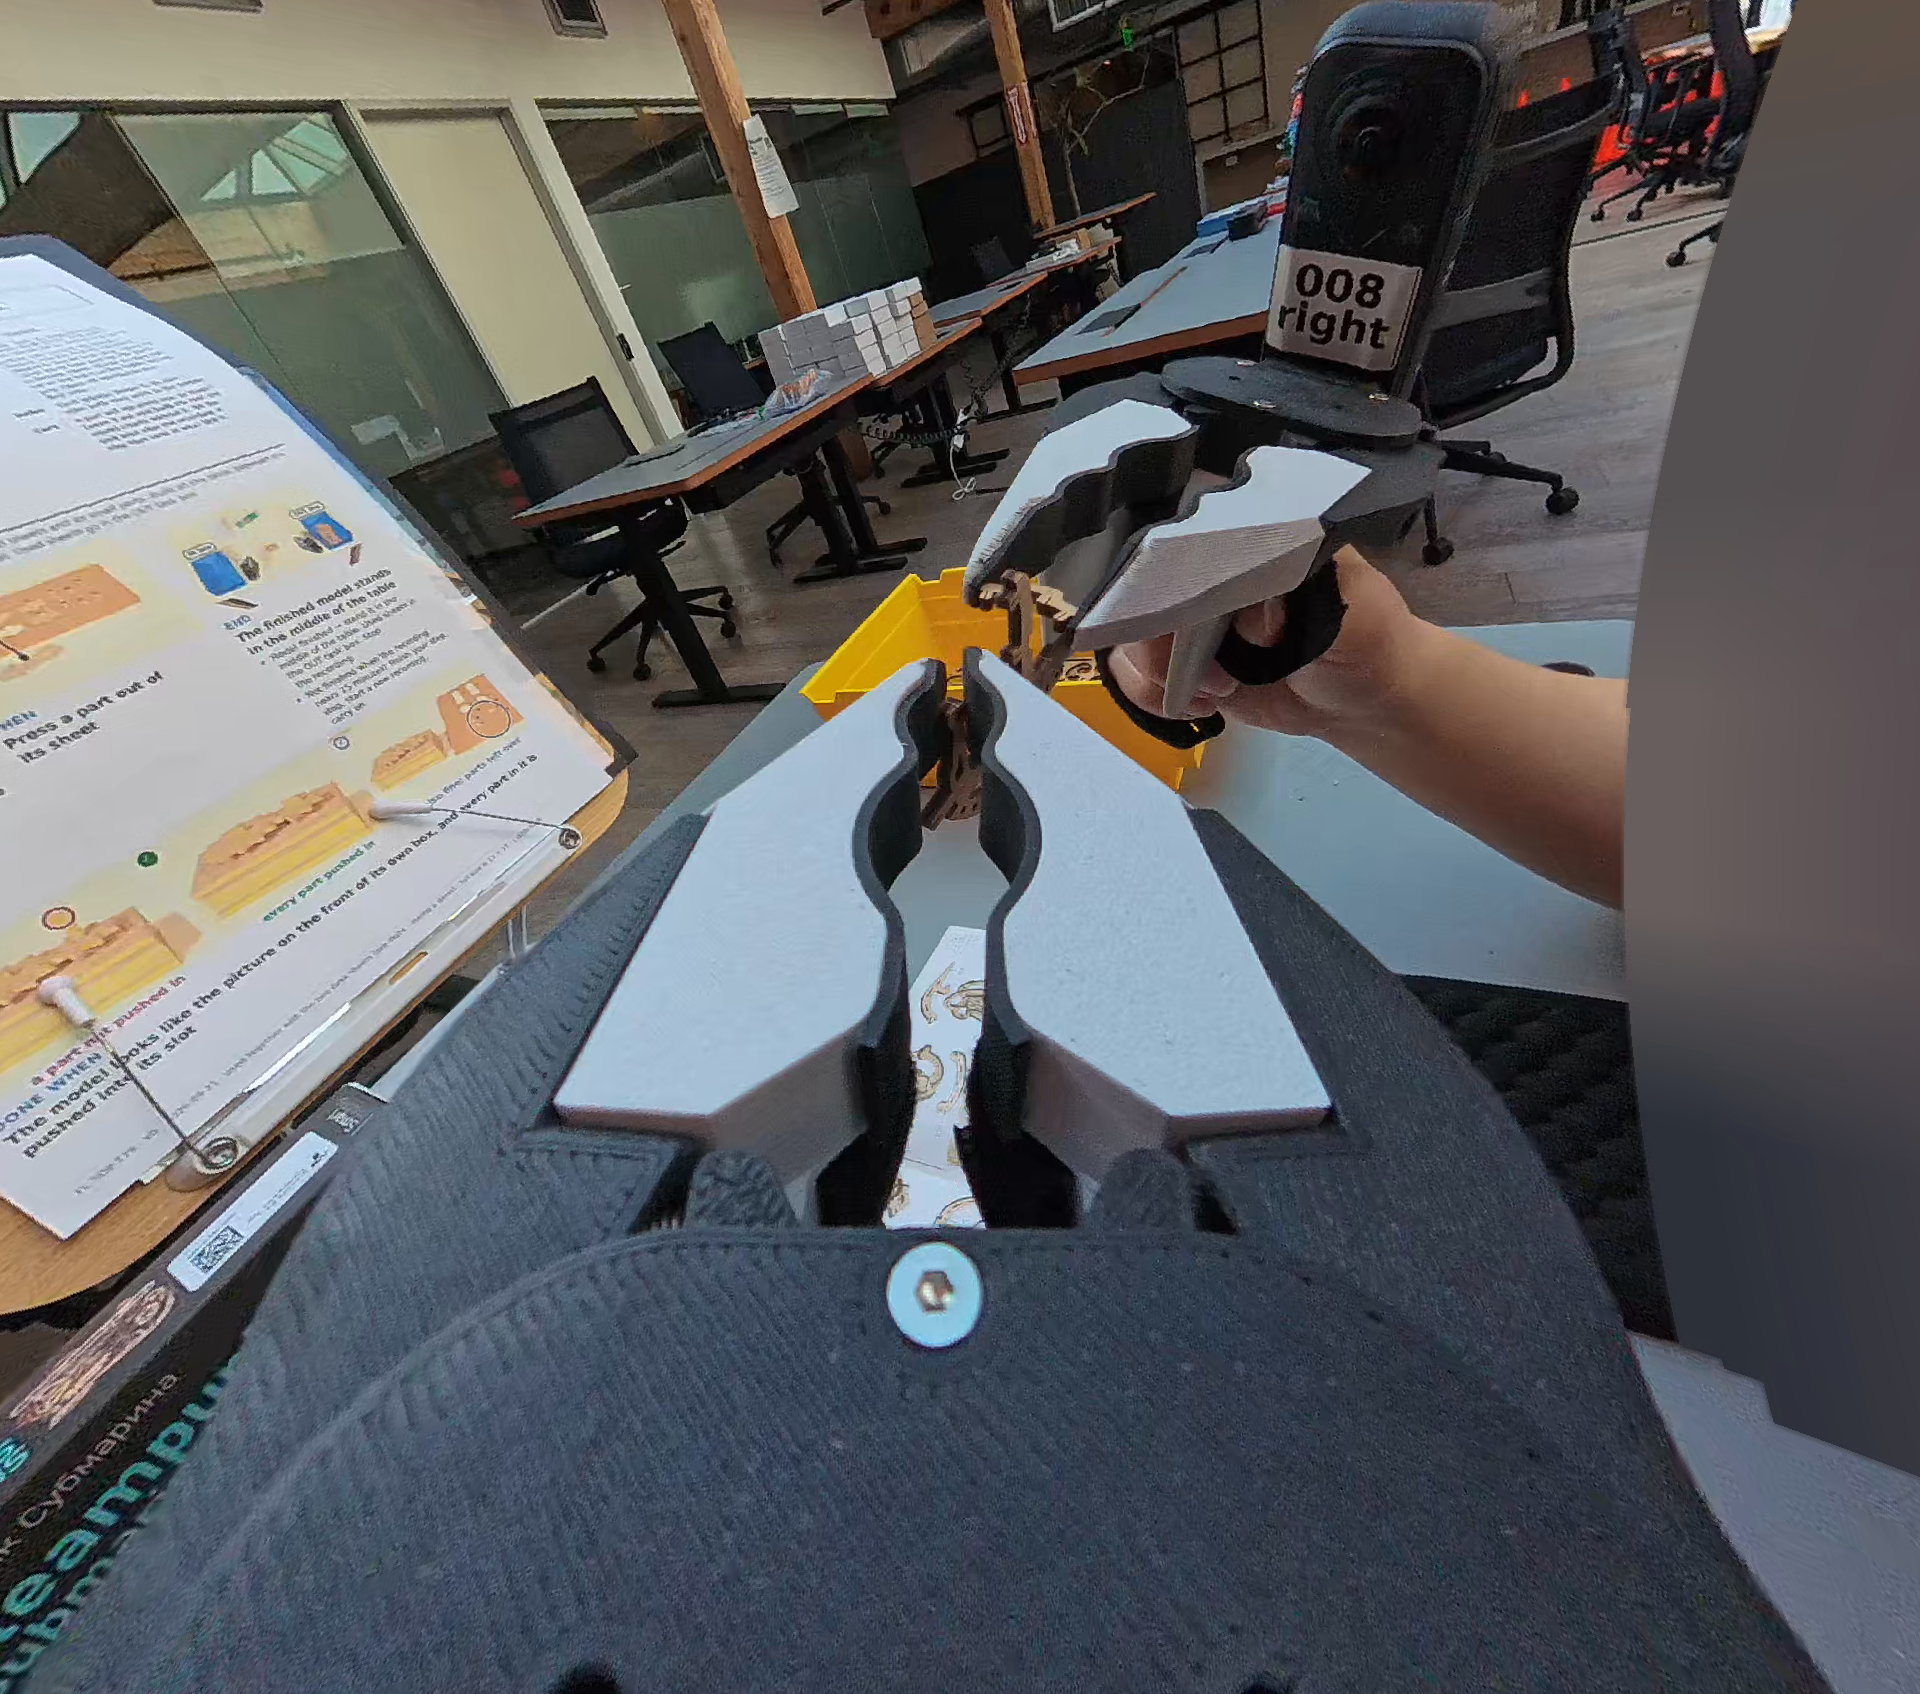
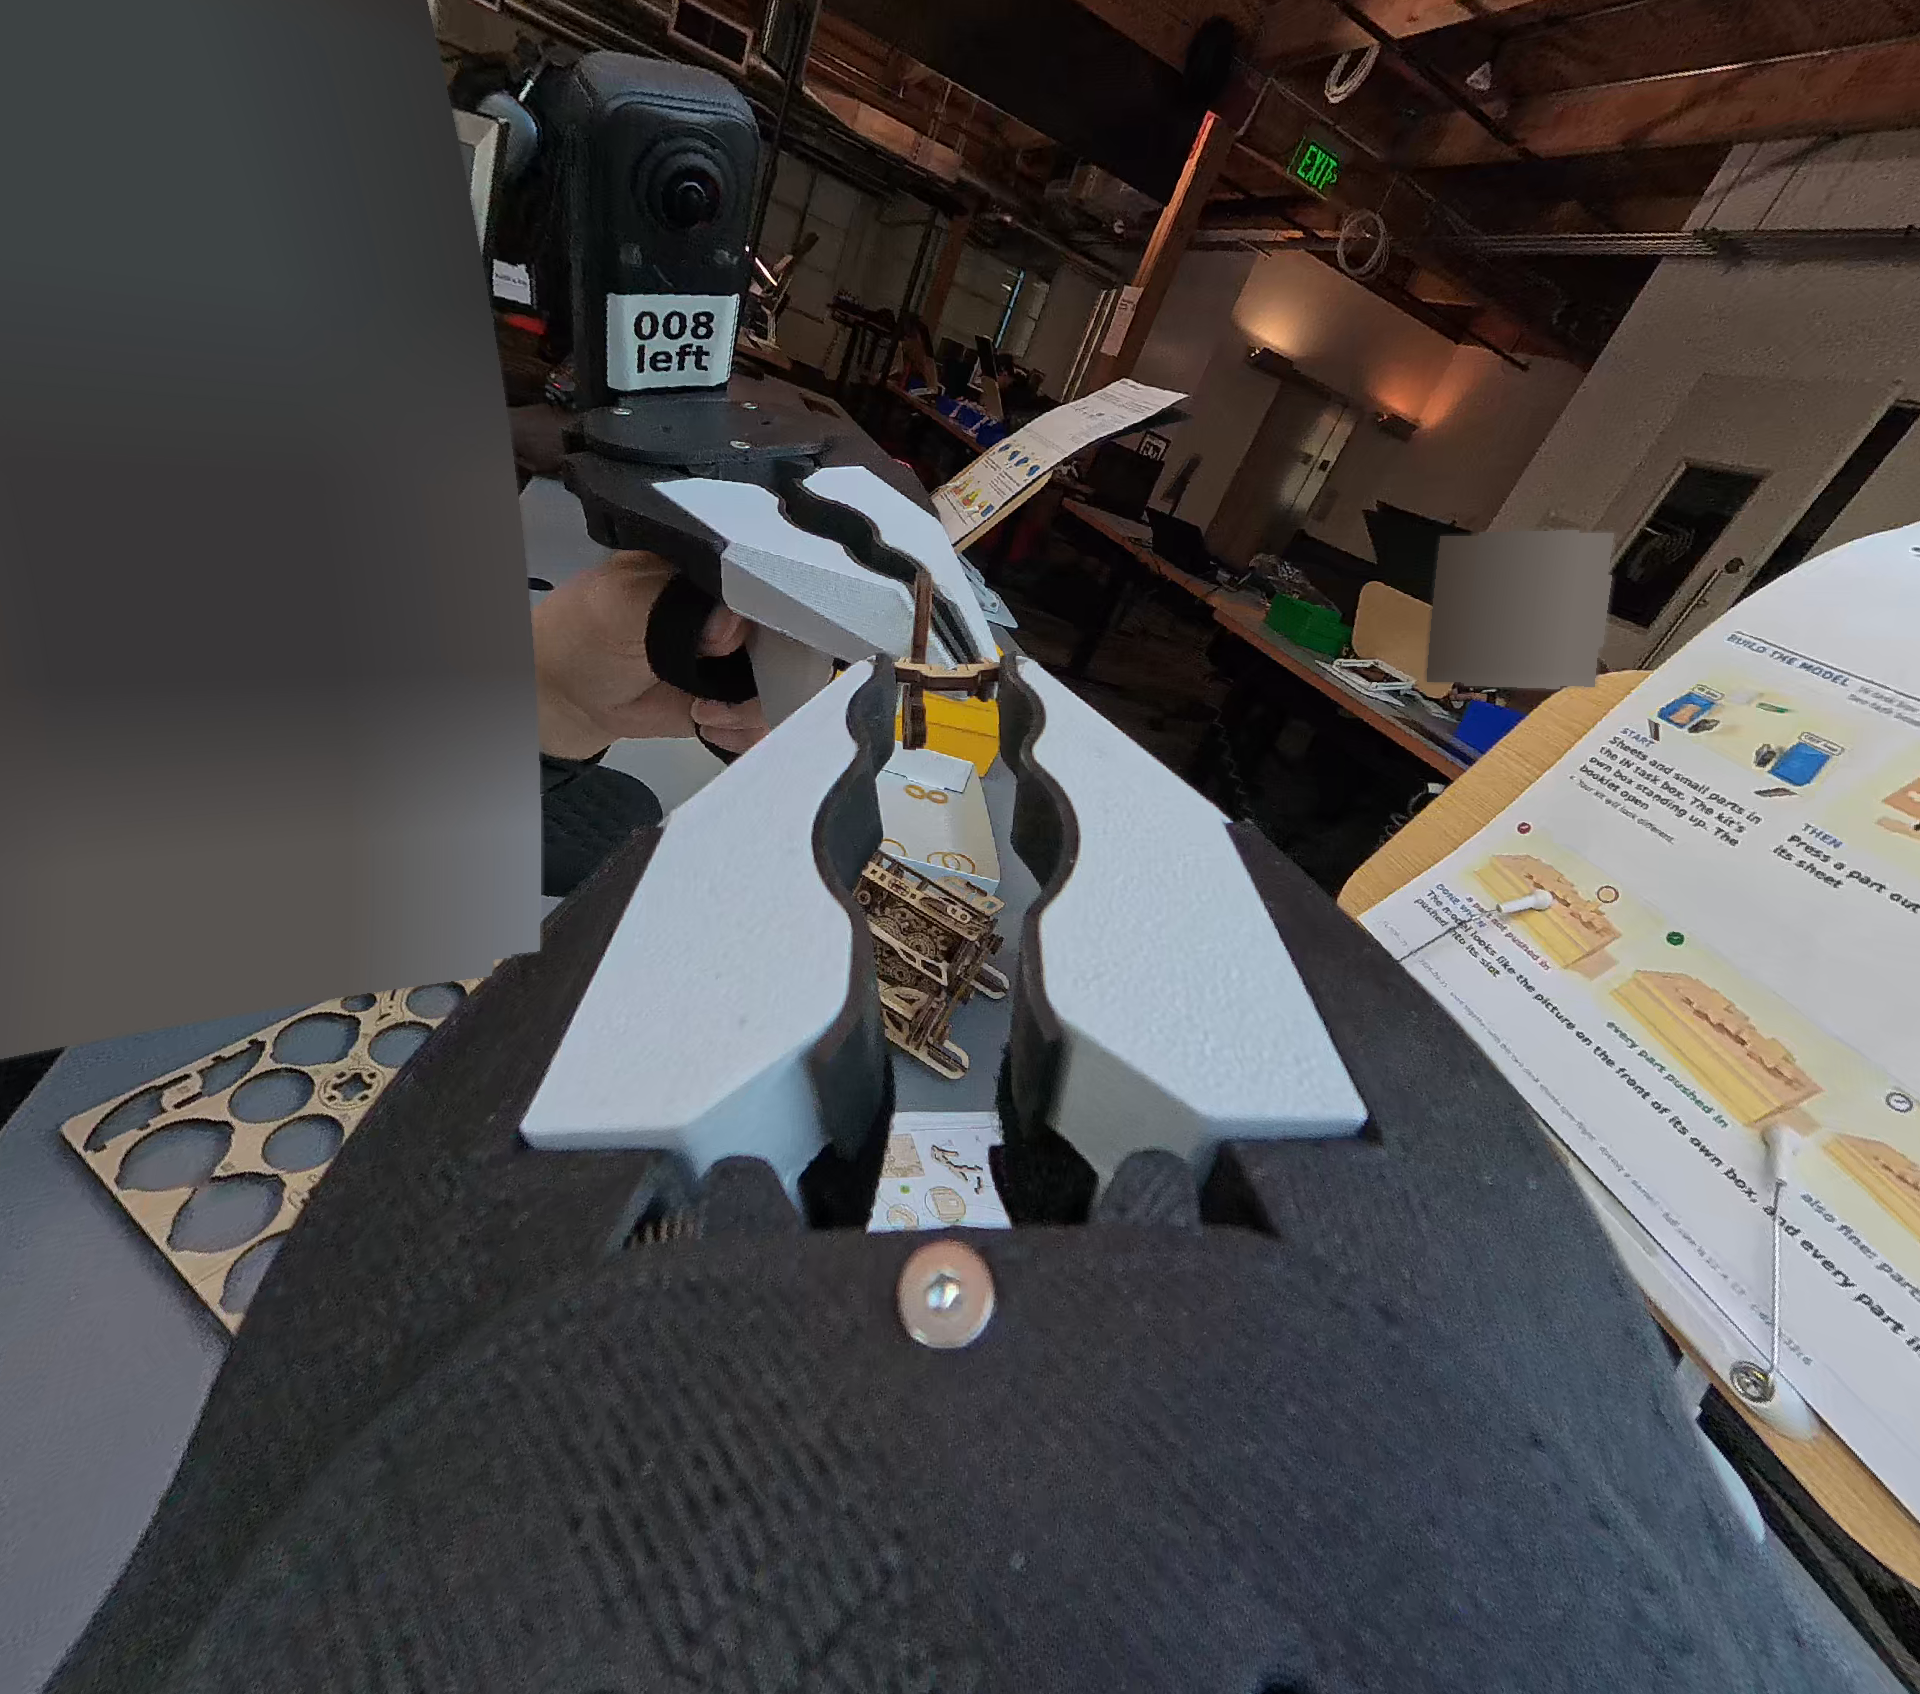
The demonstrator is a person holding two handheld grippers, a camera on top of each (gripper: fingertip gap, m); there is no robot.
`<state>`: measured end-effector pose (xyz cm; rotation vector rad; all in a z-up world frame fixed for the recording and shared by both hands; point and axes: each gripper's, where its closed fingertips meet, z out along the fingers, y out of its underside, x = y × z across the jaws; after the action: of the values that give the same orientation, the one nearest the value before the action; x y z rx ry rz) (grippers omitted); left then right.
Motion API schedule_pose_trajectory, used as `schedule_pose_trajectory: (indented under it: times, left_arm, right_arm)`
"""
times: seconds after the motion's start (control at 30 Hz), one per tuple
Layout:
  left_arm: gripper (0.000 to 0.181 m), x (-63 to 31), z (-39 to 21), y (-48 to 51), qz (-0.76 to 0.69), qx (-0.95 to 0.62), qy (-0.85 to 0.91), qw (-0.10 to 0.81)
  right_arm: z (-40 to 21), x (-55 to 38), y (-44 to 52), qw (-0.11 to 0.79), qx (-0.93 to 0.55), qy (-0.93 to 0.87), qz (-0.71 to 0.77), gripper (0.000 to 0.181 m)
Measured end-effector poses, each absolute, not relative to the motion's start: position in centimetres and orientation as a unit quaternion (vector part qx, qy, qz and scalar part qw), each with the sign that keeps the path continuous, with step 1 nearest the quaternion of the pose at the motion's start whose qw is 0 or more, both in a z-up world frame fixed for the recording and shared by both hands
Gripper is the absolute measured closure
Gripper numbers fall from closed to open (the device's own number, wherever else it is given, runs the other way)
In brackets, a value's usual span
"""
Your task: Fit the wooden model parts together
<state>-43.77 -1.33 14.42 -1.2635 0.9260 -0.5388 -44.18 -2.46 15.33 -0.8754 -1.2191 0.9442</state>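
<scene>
My left gripper point(image 1: 958, 678) is shut on a thin, flat wooden part point(image 1: 951, 771), held on edge above the table. My right gripper point(image 1: 1029, 610) is just beyond it and is shut on a small wooden part point(image 1: 1039, 605). In the right wrist view my right gripper point(image 2: 943, 670) holds that small part point(image 2: 940, 676) crosswise between its tips. The left gripper point(image 2: 940, 605) brings its thin part point(image 2: 922, 621) down onto it, and the two parts touch. A partly built wooden model point(image 2: 925, 948) stands on the table below.
A yellow bin point(image 1: 904, 626) sits behind the grippers. An instruction sheet on a stand point(image 1: 260, 709) is beside them. A punched-out wooden sheet point(image 2: 239, 1135) lies on the table, with a white booklet point(image 2: 935, 813) near the model. The kit box point(image 1: 104, 1436) lies at lower left. My left and right fingertips are right by each other.
</scene>
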Motion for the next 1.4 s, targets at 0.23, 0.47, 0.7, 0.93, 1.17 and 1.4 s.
schedule_pose_trajectory:
  times: [0.23, 0.47, 0.7, 0.93, 1.17, 1.4]
  left_arm:
    - [0.181, -47.2, 13.6, 0.6, -0.226, -0.621, 0.377, 0.648]
    - [0.181, -49.0, 13.3, 1.5, -0.237, -0.649, 0.353, 0.631]
    - [0.181, -48.5, 11.7, 2.1, -0.218, -0.673, 0.364, 0.605]
    - [0.181, -48.6, 11.5, 2.4, -0.218, -0.677, 0.362, 0.602]
    - [0.18, -48.7, 11.6, 2.2, -0.218, -0.677, 0.362, 0.603]
    - [0.18, -49.0, 11.7, 1.9, -0.223, -0.678, 0.364, 0.598]
  right_arm:
    - [10.0, -43.6, -1.9, 0.49, -0.441, -0.605, 0.447, 0.163]
    - [-6.9, -41.6, 0.7, 0.382, -0.613, -0.583, 0.372, 0.163]
    - [-13.9, -40.8, 0.1, 0.305, -0.638, -0.648, 0.284, 0.163]
    - [-14.9, -40.7, 0.2, 0.298, -0.642, -0.651, 0.273, 0.162]
    - [-14.9, -40.2, 0.2, 0.29, -0.64, -0.654, 0.281, 0.162]
    - [-14.0, -39.5, 0.1, 0.288, -0.629, -0.655, 0.303, 0.158]
